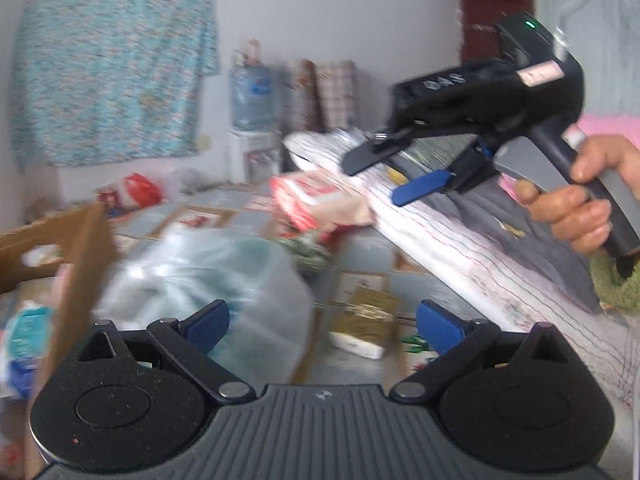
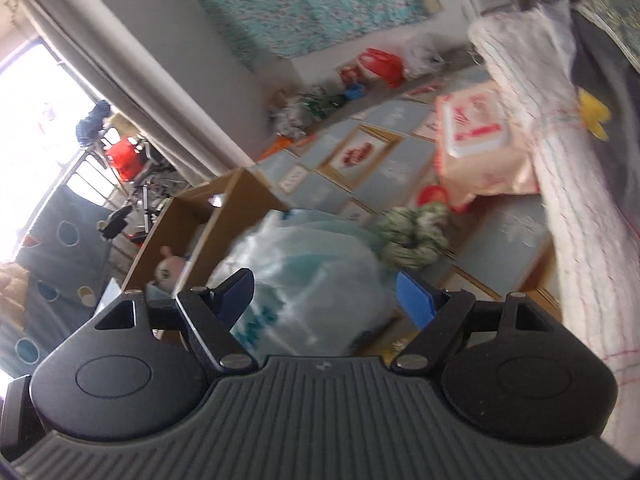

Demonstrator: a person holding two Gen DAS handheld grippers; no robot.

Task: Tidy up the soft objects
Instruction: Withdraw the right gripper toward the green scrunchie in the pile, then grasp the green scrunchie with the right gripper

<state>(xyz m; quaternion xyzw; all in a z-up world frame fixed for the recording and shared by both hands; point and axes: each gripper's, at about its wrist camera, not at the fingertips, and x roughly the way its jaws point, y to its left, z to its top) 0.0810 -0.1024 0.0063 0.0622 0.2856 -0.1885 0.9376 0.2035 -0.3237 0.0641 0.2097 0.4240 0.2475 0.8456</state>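
A bed point(image 1: 460, 236) with a striped white cover runs along the right, its edge above a tiled floor point(image 2: 404, 168). On the floor beside an open cardboard box point(image 2: 224, 216) sits a big clear plastic bag point(image 1: 208, 276) of pale blue soft stuff. A pink pack point(image 2: 476, 148) leans against the bed, and a green-and-white bundle of cloth point(image 2: 414, 236) lies between it and the bag. The left tool point(image 1: 323, 326) is spread wide, holding nothing. The right tool point(image 1: 390, 174), in a hand point(image 1: 584, 208), is apart too, empty.
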